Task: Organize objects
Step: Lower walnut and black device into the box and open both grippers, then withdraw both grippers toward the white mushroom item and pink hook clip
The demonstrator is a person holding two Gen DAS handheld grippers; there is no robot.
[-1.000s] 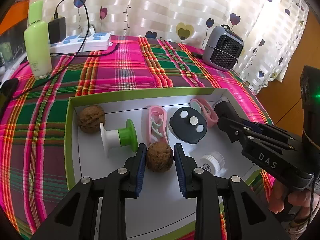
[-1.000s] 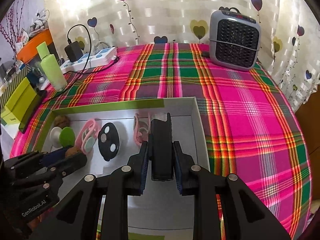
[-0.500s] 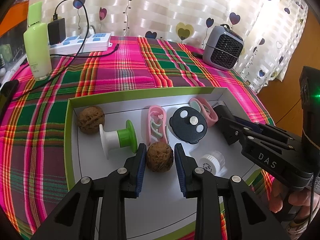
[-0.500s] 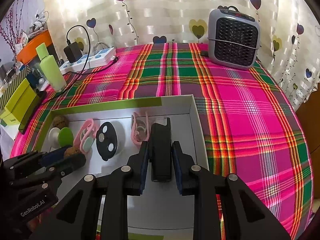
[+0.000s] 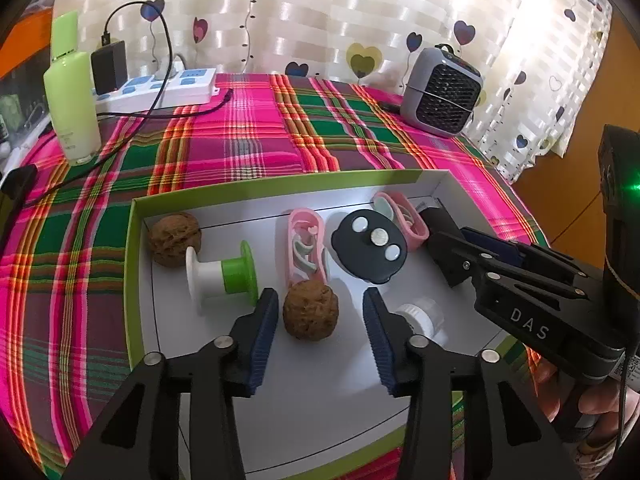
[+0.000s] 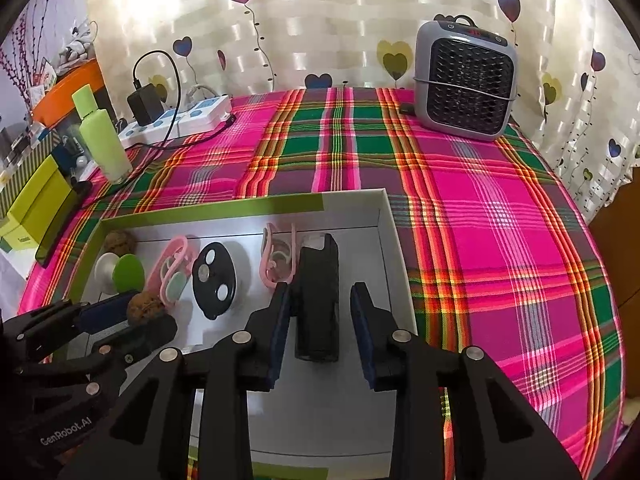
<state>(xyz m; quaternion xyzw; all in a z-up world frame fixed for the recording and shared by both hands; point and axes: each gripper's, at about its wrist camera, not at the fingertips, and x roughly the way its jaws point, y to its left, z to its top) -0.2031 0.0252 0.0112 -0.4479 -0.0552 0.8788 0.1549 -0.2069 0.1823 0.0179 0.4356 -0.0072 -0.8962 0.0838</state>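
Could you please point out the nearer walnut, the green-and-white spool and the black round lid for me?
Nearer walnut (image 5: 310,309), left wrist view, centre of shell.
Green-and-white spool (image 5: 236,273), left wrist view, green barrel.
Black round lid (image 5: 370,251), left wrist view, top face.

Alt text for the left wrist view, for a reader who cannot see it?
The left gripper is opening, its fingers apart on either side of a walnut lying in a white box with a green rim, among a spool, pink clips and a black disc.
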